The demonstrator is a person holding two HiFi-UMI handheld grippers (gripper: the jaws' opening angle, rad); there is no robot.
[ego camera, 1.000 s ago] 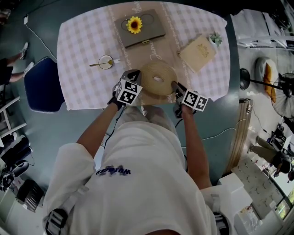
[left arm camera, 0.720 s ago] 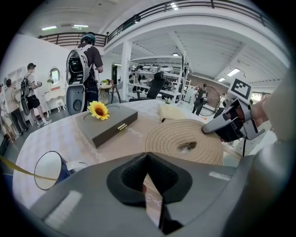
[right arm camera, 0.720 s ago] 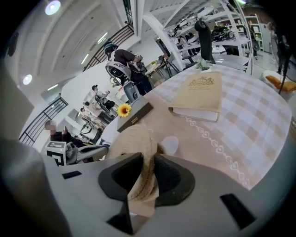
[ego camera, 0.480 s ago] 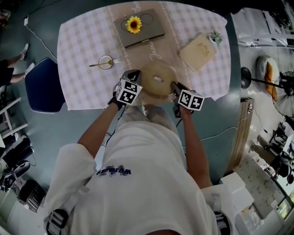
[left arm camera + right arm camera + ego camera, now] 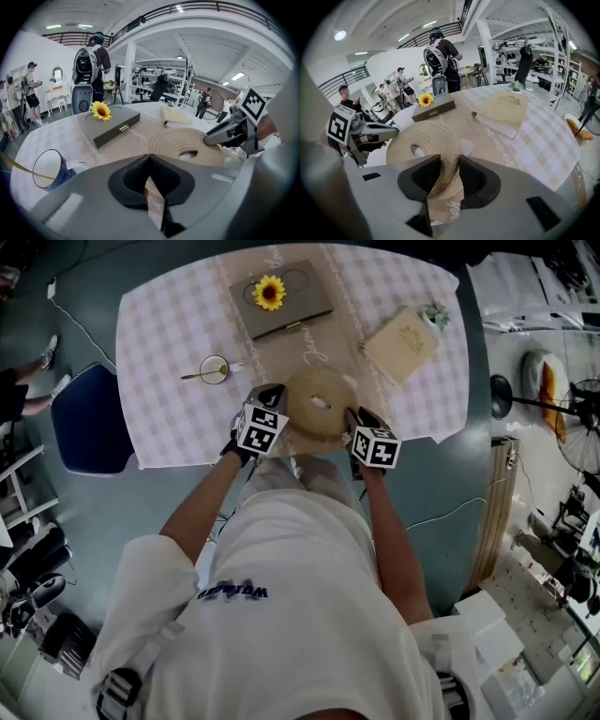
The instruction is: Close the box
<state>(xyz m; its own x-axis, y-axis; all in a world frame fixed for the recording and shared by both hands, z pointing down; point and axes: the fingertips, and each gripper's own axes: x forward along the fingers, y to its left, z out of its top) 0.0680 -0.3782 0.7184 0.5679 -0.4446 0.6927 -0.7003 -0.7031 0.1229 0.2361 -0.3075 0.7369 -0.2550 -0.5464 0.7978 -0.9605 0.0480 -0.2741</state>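
While its jaws are opening, the right gripper point(image 5: 449, 164) has the near rim of the woven box point(image 5: 423, 137) between its fingers point(image 5: 476, 176). The left gripper point(image 5: 149, 161) has its jaws almost together, a thin slit between them and nothing in it. It sits just beside the box's left edge, and the right gripper is at the box's right edge.

The woven box is round and made of coiled rope, with a small hole at the middle of its top. It stands at the near edge of the table point(image 5: 155, 442), right in front of the person, on a beige runner point(image 5: 298, 351) with script on it. A pale checked cloth point(image 5: 159, 334) covers the table.

Farther along the runner lies a grey case point(image 5: 292, 306) with a sunflower point(image 5: 270, 292) on it. A tan book point(image 5: 401, 338) lies to the right, and a cup point(image 5: 215, 367) to the left. A blue chair point(image 5: 89, 418) stands at the table's left on a grey-green floor point(image 5: 84, 512).

The room is a tall white hall with a railed gallery, columns and shelving. Other people stand about in it, one wearing a backpack point(image 5: 87, 63).
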